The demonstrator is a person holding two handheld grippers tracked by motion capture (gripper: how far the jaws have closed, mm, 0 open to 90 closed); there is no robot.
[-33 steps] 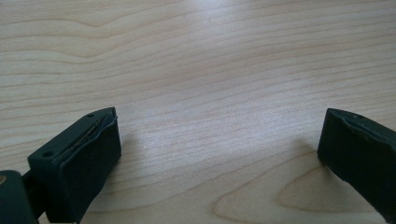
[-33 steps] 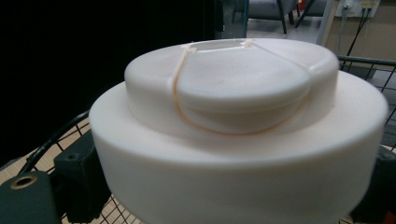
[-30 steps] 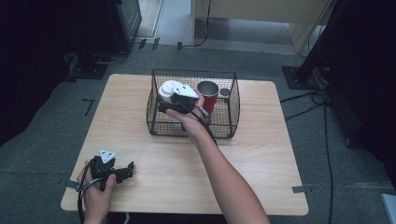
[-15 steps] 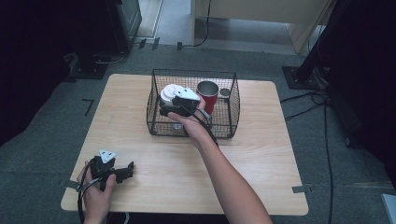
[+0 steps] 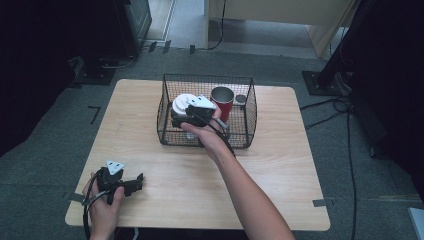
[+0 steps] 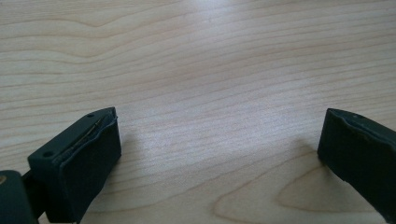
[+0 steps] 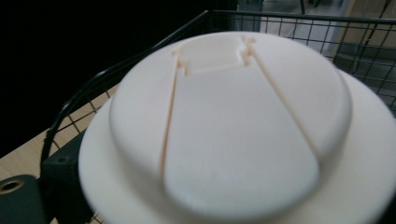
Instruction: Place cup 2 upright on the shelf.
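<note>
High view showed one wire basket [image 5: 248, 107] on one wooden table [image 5: 280, 170], with two grippers. Inside the basket stood one red cup [image 5: 223, 101], one small grey thing [image 5: 240, 99] and one white lid [image 5: 181, 102]. The lid was round, with a raised middle and a flat rim. The right gripper [image 5: 187, 116] held it, jaws clamped on its edge, in the basket's left part. The left gripper [image 5: 131, 183] rested on the table's near left corner, jaws wide apart.

White lid [image 7: 233, 135] blurred, cut off at my right gripper view's bottom edge, hiding the right claw's tips. Small grey item [image 5: 240, 99] behind red cup [image 5: 222, 100]: too small to identify.
</note>
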